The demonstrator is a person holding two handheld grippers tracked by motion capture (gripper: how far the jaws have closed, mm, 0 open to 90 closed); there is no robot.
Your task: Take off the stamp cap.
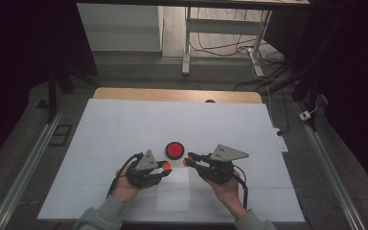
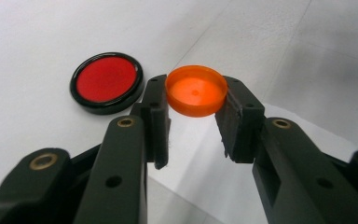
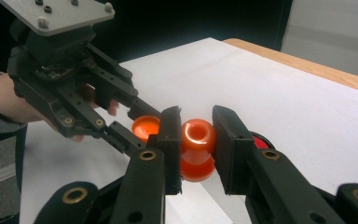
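Orange plastic in both grips: the left gripper [image 2: 193,116] is clamped across the rim of a shallow orange cap [image 2: 196,90], the right gripper [image 3: 196,140] on the neck of a small orange bottle [image 3: 197,149], both held above the white table cover [image 1: 124,124], near a red-and-black disc [image 1: 175,150]. Both pieces look light, stiff and slick, so squeezing the cap's side wall and the bottle's narrow neck seems safest.

Sleeves: we wear grey sleeves [image 1: 100,216].
Left gripper [image 1: 165,166]: black, brass rivets, grey three-cornered plate with screws.
Right gripper [image 1: 188,160]: black, same plate, black cable.
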